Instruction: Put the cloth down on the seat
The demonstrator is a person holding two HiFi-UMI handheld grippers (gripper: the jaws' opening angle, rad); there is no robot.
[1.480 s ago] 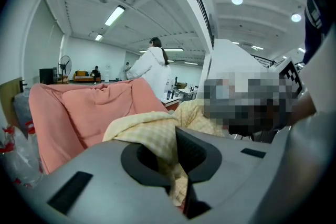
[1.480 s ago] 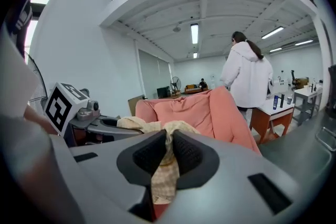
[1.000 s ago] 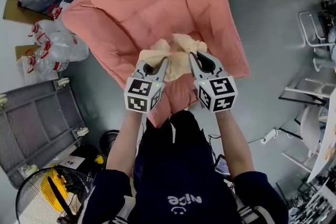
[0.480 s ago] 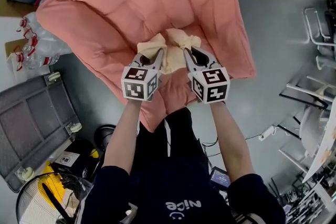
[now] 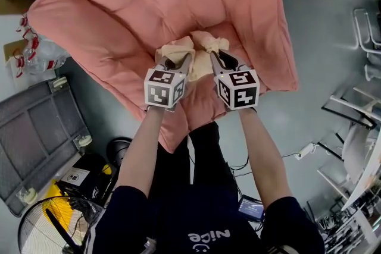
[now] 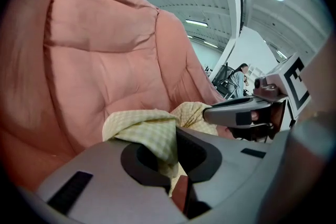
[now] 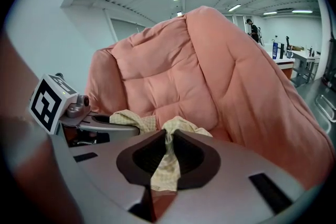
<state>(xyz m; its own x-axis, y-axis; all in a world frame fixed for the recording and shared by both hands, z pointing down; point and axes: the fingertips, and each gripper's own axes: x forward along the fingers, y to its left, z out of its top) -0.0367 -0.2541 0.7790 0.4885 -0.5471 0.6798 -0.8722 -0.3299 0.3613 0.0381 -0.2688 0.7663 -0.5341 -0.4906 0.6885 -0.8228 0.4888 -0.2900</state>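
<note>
A pale yellow checked cloth (image 5: 196, 50) hangs bunched between my two grippers, just above the seat of a big salmon-pink padded armchair (image 5: 137, 3). My left gripper (image 5: 176, 58) is shut on the cloth's left part; the cloth (image 6: 149, 134) drapes over and between its jaws. My right gripper (image 5: 215, 55) is shut on the right part, with the cloth (image 7: 167, 160) pinched in a fold between its jaws. The two grippers stand side by side, close together, over the front of the seat cushion (image 7: 178, 97).
A grey folding cart (image 5: 36, 140) lies on the floor at the left, with a fan (image 5: 47, 229) below it. Packs of water bottles (image 5: 30, 50) sit left of the chair. Chairs and furniture (image 5: 357, 122) stand at the right on the grey floor.
Both grippers have moved forward with the cloth, further over the armchair's seat. The grip on the cloth is unchanged.
</note>
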